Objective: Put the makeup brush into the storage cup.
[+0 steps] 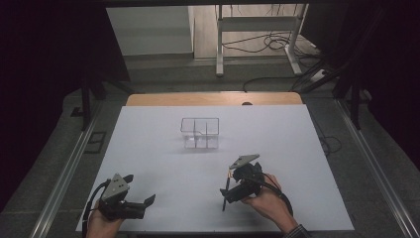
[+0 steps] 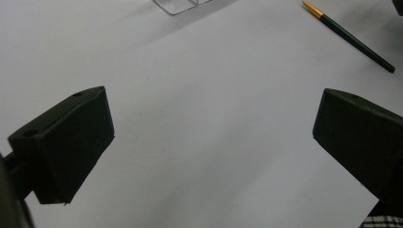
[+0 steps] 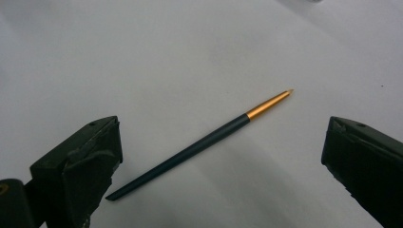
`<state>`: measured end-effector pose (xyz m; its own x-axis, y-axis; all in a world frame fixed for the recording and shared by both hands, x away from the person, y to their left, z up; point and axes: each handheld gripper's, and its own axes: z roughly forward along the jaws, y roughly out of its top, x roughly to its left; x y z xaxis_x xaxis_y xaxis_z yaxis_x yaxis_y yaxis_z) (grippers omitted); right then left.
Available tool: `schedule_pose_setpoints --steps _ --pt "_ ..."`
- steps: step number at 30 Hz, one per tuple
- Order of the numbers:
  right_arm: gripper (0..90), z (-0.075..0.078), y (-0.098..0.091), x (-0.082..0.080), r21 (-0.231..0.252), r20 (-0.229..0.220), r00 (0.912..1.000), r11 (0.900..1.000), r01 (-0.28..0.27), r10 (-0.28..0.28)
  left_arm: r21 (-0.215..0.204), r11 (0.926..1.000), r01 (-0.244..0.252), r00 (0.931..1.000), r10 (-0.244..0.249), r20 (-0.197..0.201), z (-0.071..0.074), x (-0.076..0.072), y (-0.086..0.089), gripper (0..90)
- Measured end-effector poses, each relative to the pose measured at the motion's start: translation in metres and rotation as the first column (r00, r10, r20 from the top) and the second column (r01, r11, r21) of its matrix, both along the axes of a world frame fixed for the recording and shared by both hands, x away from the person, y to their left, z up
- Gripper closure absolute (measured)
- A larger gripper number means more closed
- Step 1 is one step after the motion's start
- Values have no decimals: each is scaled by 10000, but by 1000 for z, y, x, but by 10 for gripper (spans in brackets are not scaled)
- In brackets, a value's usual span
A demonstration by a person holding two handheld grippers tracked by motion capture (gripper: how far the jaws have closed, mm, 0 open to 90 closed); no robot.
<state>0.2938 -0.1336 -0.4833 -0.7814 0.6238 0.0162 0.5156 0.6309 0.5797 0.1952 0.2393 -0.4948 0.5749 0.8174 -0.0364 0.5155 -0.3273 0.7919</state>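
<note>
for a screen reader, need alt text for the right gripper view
A dark pen with a gold tip lies flat on the white table, between the open black jaws of the right hand-held gripper, untouched by either.

Your high view is dim, dark at both sides; the white desk [image 1: 163, 163] is evenly lit, shadows soft, close tool jaws slightly blurred.

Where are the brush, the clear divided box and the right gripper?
brush [image 3: 199, 144], right gripper view, dark handle.
clear divided box [image 1: 199, 133], high view, centre divider.
right gripper [image 3: 221, 156], right gripper view, between its open jaws.
</note>
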Motion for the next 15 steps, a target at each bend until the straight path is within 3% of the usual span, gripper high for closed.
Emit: schedule_pose_setpoints --steps 15 --pt "52 -9 12 2 -480 29 10000 9988 -68 70 47 10000 38 10000 -38 -24 -1 0 -1 3"
